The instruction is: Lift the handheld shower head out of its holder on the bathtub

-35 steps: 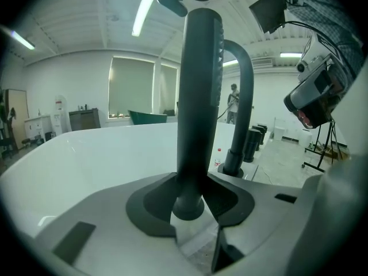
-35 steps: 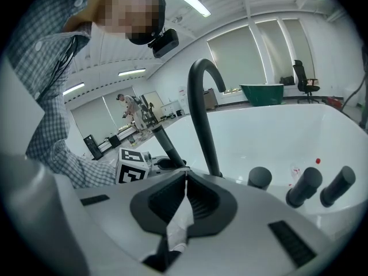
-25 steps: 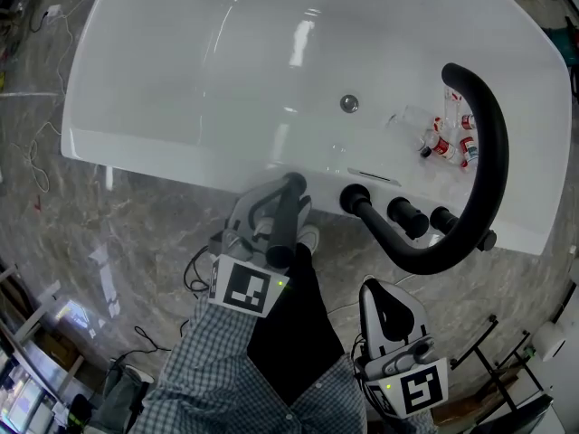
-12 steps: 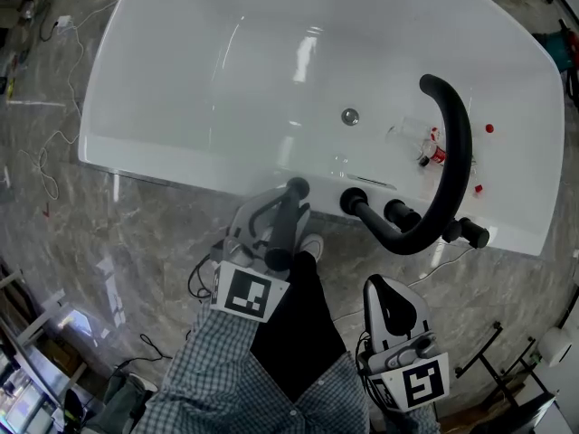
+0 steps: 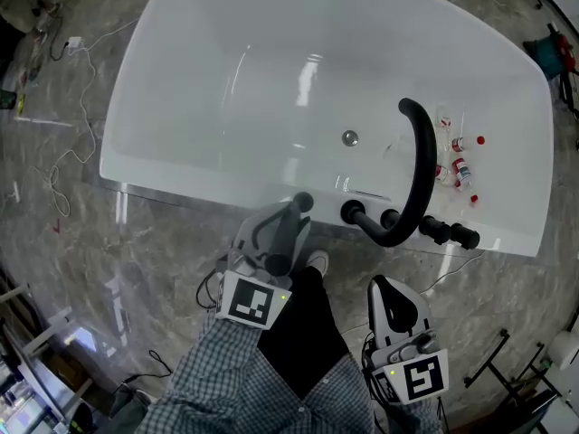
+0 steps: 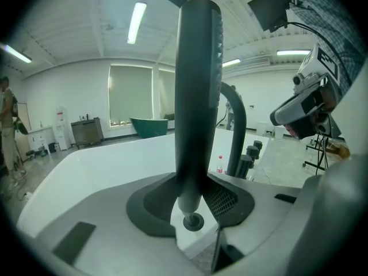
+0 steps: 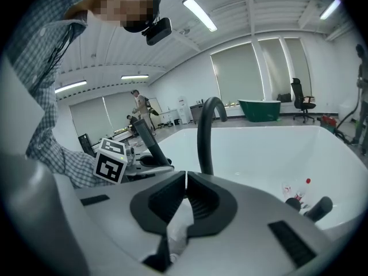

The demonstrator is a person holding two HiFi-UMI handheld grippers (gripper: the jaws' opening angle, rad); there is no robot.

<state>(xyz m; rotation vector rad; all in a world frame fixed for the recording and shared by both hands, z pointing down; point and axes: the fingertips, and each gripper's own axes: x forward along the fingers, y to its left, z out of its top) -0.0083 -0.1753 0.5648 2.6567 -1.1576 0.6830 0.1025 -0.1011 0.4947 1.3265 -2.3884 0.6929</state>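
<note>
The handheld shower head [image 6: 195,85] is held upright between the jaws of the left gripper [image 6: 192,195], which are clamped on its dark handle. Compared with one second ago, this gripper has been raised together with the shower head, and the bathtub [image 5: 208,80] is now seen farther below it. The lower end of the handle is seen just under the jaws, close above a dark round fitting [image 6: 192,222], probably the holder, at the tub rim. Whether the end is fully free cannot be told. The lift is judged to be nearly completed, with only a little more rise needed. The right gripper [image 7: 185,195] is closed on nothing. The black spout [image 5: 418,165] is seen beyond its jaws.
</note>
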